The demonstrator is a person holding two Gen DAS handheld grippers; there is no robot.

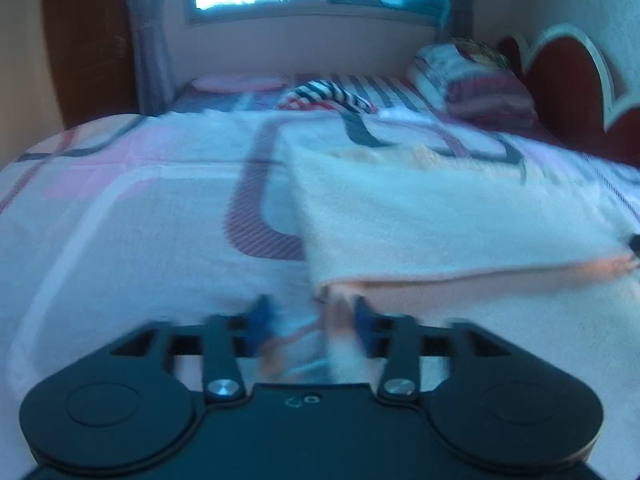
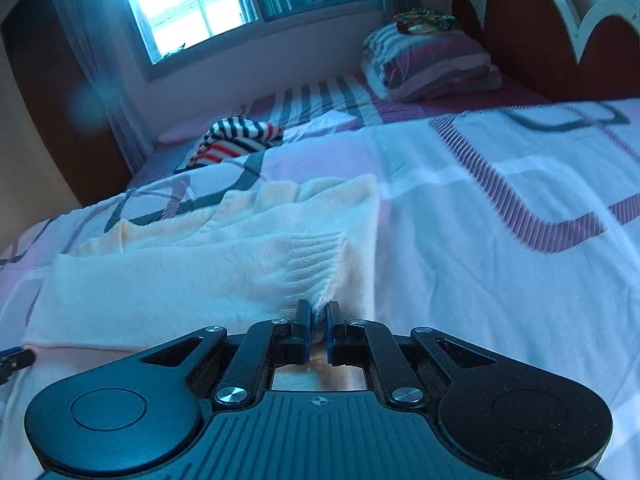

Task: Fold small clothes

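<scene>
A cream knit garment point(image 1: 440, 216) lies folded over on the patterned bedspread point(image 1: 120, 220); its folded edge runs to the right with a peach underside showing. My left gripper point(image 1: 312, 320) is open at the garment's near left corner. A blurred bit of that corner hangs beside the right fingertip point(image 1: 362, 314), and the pads do not press on it. In the right wrist view my right gripper point(image 2: 318, 320) is shut on the near edge of the cream garment point(image 2: 180, 280), and the knit bunches into the blue pads. The left gripper's tip point(image 2: 12, 360) peeks in at the far left.
A striped black, white and red garment point(image 2: 236, 140) lies farther up the bed. Stacked striped pillows point(image 2: 428, 60) sit against the red headboard point(image 2: 540, 40). Behind the bed are a window point(image 2: 192, 4) and a curtain. Bedspread point(image 2: 500, 260) stretches to the right.
</scene>
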